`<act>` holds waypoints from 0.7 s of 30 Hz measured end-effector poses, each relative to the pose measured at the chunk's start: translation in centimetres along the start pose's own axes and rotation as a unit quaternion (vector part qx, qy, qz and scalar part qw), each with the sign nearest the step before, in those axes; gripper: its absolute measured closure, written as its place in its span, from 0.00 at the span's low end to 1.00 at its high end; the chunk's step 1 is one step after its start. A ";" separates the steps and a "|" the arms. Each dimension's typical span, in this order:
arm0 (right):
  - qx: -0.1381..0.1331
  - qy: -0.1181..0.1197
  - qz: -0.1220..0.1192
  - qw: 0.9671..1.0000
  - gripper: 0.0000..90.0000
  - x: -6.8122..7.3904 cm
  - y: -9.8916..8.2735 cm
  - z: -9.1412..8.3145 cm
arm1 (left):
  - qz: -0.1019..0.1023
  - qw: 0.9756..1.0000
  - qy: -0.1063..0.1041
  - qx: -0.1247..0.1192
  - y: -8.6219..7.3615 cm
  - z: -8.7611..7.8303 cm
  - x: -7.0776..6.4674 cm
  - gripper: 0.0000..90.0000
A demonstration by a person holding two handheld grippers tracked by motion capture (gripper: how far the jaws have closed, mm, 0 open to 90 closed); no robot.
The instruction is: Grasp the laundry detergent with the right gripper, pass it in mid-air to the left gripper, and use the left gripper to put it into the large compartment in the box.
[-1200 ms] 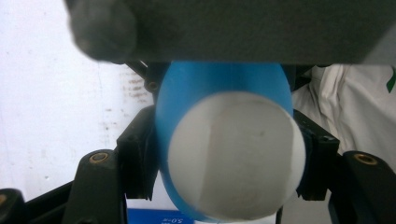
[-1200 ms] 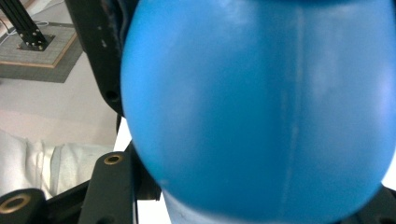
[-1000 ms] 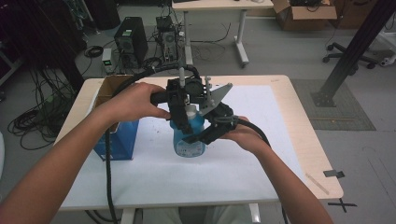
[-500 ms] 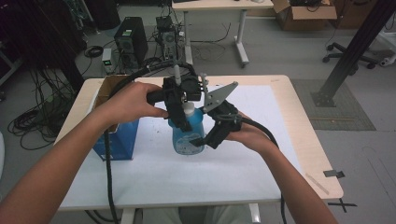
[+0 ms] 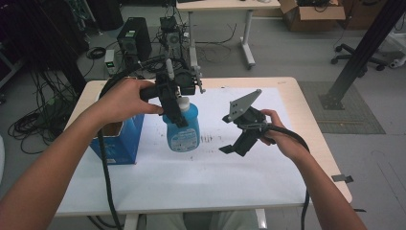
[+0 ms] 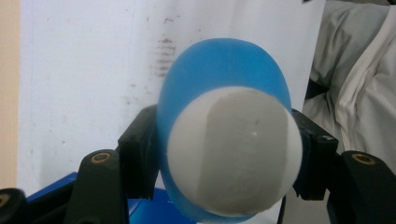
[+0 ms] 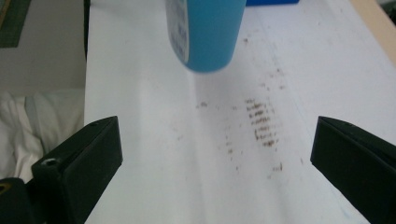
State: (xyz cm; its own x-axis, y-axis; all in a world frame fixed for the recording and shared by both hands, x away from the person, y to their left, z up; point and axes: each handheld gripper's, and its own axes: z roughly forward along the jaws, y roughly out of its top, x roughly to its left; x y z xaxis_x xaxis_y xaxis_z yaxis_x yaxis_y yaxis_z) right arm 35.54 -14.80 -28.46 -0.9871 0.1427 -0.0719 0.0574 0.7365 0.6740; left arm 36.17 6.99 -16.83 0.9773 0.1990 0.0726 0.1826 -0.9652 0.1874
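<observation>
- We see the open blue cardboard box at the table's left, just beside our load; a sideways swing could clip it.
- Our left gripper clamps the translucent blue plastic bottle below its white cap, above the white sheet; that narrow hold may slip.
- Our right gripper, jaws wide apart and empty, could knock the bottle.

Blue bottle with white cap and printed label is held upright above the white sheet, gripped at the neck. In the right gripper view its base is seen hanging clear of the stained paper.
</observation>
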 end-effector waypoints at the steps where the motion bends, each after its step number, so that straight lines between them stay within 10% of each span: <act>1: 0.006 0.001 0.005 1.000 0.02 0.0 -0.2 -0.2 | -0.001 1.000 0.000 0.003 0.0 -0.1 0.1 0.42; 7: 0.044 -0.011 0.067 0.997 0.03 -0.8 -2.2 -1.5 | -0.022 1.000 0.011 0.010 0.0 -0.4 0.6 0.42; 21: 0.033 -0.063 0.092 0.993 0.03 -0.3 -5.9 -5.4 | -0.094 0.995 0.036 0.023 -0.1 -1.3 2.1 0.42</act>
State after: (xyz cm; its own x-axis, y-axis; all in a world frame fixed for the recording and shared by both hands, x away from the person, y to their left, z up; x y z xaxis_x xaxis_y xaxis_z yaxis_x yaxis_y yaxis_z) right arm 34.71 -22.70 -28.46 -0.9327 0.3577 -0.0456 0.2494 0.7312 0.6349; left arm 38.09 7.72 -15.41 0.9152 0.3873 0.1115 0.3683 -0.9161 0.1586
